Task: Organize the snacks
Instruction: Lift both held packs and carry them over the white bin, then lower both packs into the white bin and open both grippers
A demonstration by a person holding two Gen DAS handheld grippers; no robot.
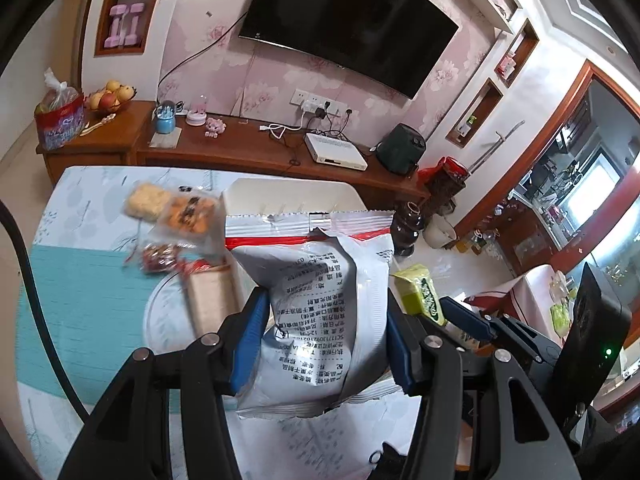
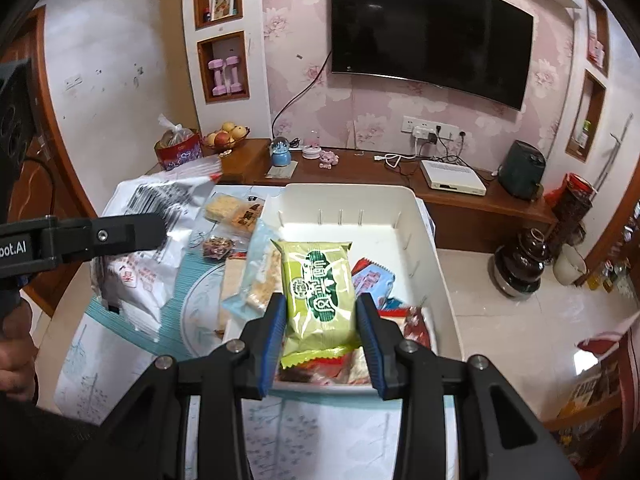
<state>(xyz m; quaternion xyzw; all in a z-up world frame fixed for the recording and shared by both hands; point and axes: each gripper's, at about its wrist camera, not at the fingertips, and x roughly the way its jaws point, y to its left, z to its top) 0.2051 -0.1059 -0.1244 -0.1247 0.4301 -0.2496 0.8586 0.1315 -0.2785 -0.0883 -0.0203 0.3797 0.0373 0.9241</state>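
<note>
Left gripper: your left gripper (image 1: 324, 344) is clamped on a large crinkled white foil snack bag with a red strip and black print (image 1: 320, 300); its blue pads press the bag's two sides; the bag is lifted off the table, its sealed top edge pointing away from you.
Right gripper: your right gripper (image 2: 322, 344) grips a small green plastic snack packet with dark green lettering (image 2: 320, 288); the packet stands upright between the blue pads, above the near end of the bin.
Bin: the white rectangular plastic bin (image 2: 436, 264) sits on the table ahead of you; several wrapped snacks lie inside along its near left part, among them a blue-and-red packet (image 2: 374, 278); the far half shows bare floor.
Table: the table with a pale patterned and teal cloth (image 1: 88, 292) carries loose snacks left of the bin; a clear pack of pale and orange biscuits (image 1: 172, 208) lies near the bin's far left corner; a small red-wrapped sweet pack (image 1: 160, 258) lies just in front of it.
Background: a dark wall television (image 2: 428, 36) hangs over a long wooden sideboard (image 1: 240, 148).
</note>
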